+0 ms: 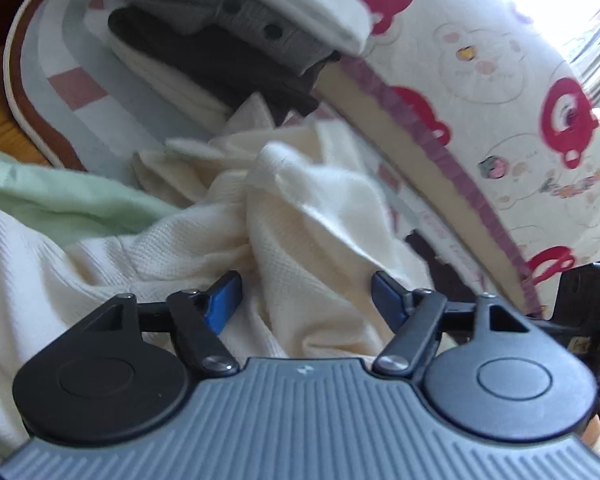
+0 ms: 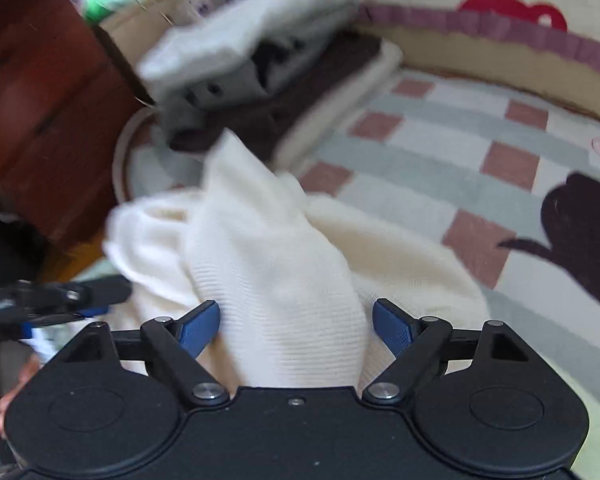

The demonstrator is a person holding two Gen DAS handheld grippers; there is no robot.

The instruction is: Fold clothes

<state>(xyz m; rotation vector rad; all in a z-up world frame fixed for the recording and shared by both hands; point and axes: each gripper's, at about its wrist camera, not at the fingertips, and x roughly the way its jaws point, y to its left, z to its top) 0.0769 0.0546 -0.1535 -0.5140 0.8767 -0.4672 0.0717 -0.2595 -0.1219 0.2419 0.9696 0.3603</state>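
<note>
Lying crumpled, cream knit garment (image 1: 308, 216) between 2 grippers' wide-open, empty fingers (image 1: 226, 296).

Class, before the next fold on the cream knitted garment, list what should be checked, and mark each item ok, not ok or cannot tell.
1. Left gripper open: ok.
2. Right gripper open: ok.
3. Cream knitted garment lying flat: not ok, it is bunched in ridges.
4. Garment free of the pads: ok, fabric lies between both pairs, unpinched.
5. Stack of folded grey, brown and cream clothes apart from the garment: cannot tell.
6. Checked pink and grey mat has bare room: ok.
</note>
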